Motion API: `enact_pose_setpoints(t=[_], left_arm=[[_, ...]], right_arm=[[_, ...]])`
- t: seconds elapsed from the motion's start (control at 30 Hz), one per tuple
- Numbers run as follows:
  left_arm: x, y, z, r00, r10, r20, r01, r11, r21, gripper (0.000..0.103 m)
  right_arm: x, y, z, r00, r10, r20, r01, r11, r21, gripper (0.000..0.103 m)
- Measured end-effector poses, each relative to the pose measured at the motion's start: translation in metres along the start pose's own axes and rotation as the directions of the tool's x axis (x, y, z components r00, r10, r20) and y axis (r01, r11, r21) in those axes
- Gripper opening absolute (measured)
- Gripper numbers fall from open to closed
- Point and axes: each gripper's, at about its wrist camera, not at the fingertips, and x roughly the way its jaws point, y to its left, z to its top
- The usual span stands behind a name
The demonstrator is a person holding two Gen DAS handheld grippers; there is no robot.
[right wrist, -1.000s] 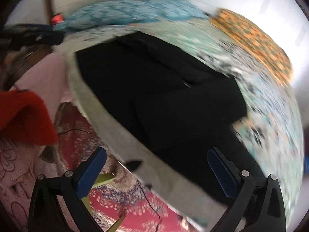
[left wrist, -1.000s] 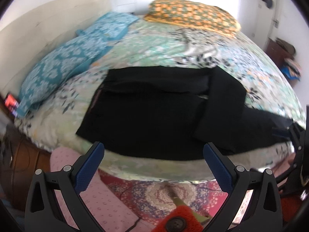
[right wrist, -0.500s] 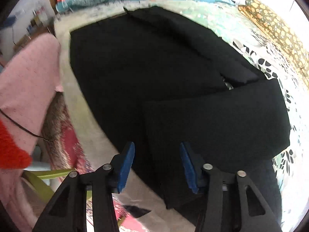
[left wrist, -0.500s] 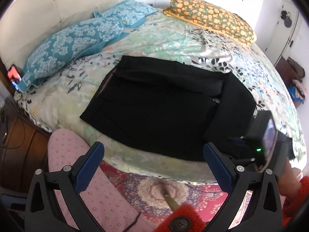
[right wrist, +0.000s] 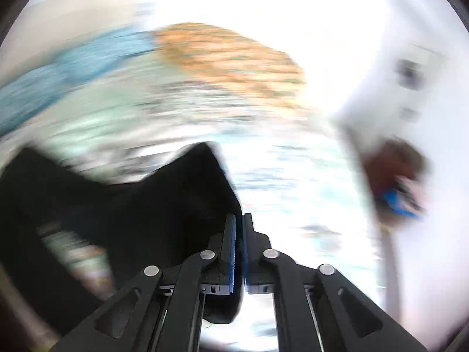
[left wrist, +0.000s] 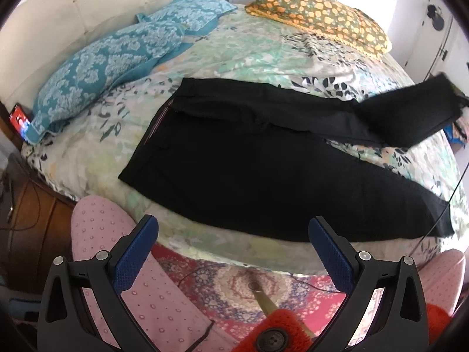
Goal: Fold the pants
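Note:
Black pants point(left wrist: 258, 170) lie across the near part of the bed, waistband to the left. The near leg lies flat along the bed's front edge. The far leg's end point(left wrist: 416, 114) is lifted off the bed at the right. My right gripper point(right wrist: 239, 228) is shut on that leg's black cloth point(right wrist: 164, 205); its view is blurred by motion. My left gripper point(left wrist: 233, 249) is open and empty, held off the bed's front edge below the pants.
The bed point(left wrist: 263, 50) has a floral cover, two blue pillows point(left wrist: 117, 58) at the left and an orange patterned pillow point(left wrist: 319, 14) at the back. A patterned red rug point(left wrist: 234, 287) lies below the bed's edge. A wooden nightstand point(left wrist: 26, 214) stands at the left.
My right gripper closed on the folded-over leg end and pulled it out to the right, lifting it and unfolding the leg. My left gripper stayed open at the bed's edge.

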Motion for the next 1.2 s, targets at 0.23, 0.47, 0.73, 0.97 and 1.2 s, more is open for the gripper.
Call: enact_pose_setpoints(t=[0.23, 0.47, 0.73, 0.97, 1.2], left_arm=[[0.011, -0.021, 0.005, 0.999, -0.003, -0.033, 0.004, 0.999, 0.053, 0.102], [0.023, -0.067, 0.005, 0.996, -0.005, -0.084, 0.023, 0.977, 0.211, 0.102], [0.026, -0.115, 0.012, 0.997, 0.004, -0.073, 0.019, 0.948, 0.317, 0.102], [0.049, -0.119, 0.055, 0.998, 0.012, -0.059, 0.000, 0.980, 0.198, 0.102], [0.086, -0.126, 0.055, 0.984, 0.057, -0.169, -0.023, 0.981, 0.194, 0.102]], right_arm=[[0.028, -0.106, -0.120, 0.991, 0.008, -0.135, 0.053, 0.894, 0.444, 0.070], [0.063, -0.078, -0.231, 0.954, 0.239, -0.179, -0.101, 0.823, 0.559, 0.070], [0.132, -0.121, -0.167, 0.944, 0.301, -0.137, -0.183, 0.821, 0.541, 0.070], [0.232, -0.154, -0.098, 0.907, 0.379, -0.181, -0.211, 0.784, 0.584, 0.069], [0.324, -0.136, -0.072, 0.862, 0.416, -0.289, -0.209, 0.813, 0.544, 0.063]])
